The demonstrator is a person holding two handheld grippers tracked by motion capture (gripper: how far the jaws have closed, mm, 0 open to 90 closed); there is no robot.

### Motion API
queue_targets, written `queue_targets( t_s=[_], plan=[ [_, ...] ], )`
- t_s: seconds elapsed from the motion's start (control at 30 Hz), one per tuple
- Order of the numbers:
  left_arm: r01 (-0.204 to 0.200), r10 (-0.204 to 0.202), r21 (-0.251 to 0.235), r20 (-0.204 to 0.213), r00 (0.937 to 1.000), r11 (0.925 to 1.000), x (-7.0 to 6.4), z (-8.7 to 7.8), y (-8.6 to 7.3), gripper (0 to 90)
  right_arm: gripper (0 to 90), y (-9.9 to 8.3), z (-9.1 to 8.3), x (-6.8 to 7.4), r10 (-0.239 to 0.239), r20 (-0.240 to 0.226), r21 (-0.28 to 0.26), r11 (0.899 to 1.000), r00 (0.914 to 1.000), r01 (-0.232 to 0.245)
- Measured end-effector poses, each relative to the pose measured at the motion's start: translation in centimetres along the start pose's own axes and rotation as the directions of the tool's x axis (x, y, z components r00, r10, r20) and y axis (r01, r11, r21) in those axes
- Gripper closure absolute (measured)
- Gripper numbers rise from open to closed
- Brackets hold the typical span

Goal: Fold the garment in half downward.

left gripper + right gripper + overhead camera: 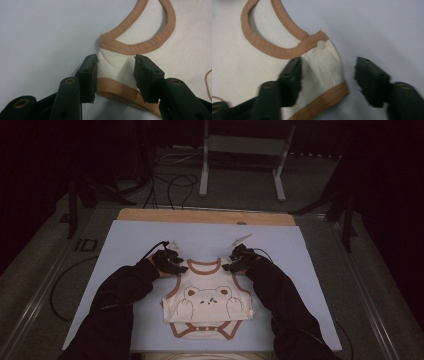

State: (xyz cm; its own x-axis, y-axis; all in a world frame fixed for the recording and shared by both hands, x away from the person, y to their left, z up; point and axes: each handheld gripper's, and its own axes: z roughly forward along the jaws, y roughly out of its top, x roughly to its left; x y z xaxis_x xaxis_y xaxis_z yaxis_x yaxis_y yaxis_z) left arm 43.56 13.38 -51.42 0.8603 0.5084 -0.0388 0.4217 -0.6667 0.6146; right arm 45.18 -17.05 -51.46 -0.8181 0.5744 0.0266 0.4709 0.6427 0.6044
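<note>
Jaws spread on both sides: my left gripper (115, 76) straddles the left shoulder strap of the cream cotton baby bodysuit with tan trim and a bear face on its chest (207, 302), one jaw at each edge of the strap without clamping it. My right gripper (328, 81) is spread wider, with one jaw over the right shoulder strap and the other out on the bare pale blue mat (135, 240) beyond the strap's edge. A small white snap button (321, 44) sits on the tan binding at about 12 o'clock from the right jaws.

From the high view, the bodysuit lies flat on the mat, neckline toward 12 o'clock, its lower part folded up so the tan-edged crotch flap sits at 6 o'clock. My left gripper (171, 261) is at the garment's 11 o'clock corner, my right gripper (239, 260) at its 1 o'clock corner. The mat covers the wooden desk (200, 216), whose bare far edge shows at 12 o'clock.
</note>
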Motion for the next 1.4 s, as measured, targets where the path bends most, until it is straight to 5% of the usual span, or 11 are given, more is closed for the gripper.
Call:
queue_targets(
  t_s=[0.17, 0.43, 0.67, 1.4],
  plan=[
    [0.010, -0.010, 0.003, 0.016, 0.9998, 0.9999, -0.3, 0.0, 0.1, 56.6, 58.2, 0.1, -0.3, 0.5, -0.021, -0.009, 0.021, 1.000, 0.9998, 0.021],
    [0.039, -0.039, 0.019, 0.010, 0.9992, 0.9991, -0.2, -0.1, 0.2, 71.2, 80.5, 0.5, -0.3, 1.1, -0.034, -0.041, 0.051, 0.998, 0.9986, 0.036],
    [0.045, -0.046, 0.036, 0.044, 0.9980, 0.9983, -0.5, -0.1, 0.5, 86.0, 83.1, 0.5, -0.3, 1.4, -0.057, -0.041, 0.053, 0.997, 0.9975, 0.059],
    [0.010, -0.009, -0.013, 0.029, 0.9995, 0.9999, -0.6, -2.9, 2.2, 87.9, 83.2, 1.8, -3.2, 1.2, -0.077, -0.031, -0.018, 0.997, 0.9965, 0.077]
  ],
)
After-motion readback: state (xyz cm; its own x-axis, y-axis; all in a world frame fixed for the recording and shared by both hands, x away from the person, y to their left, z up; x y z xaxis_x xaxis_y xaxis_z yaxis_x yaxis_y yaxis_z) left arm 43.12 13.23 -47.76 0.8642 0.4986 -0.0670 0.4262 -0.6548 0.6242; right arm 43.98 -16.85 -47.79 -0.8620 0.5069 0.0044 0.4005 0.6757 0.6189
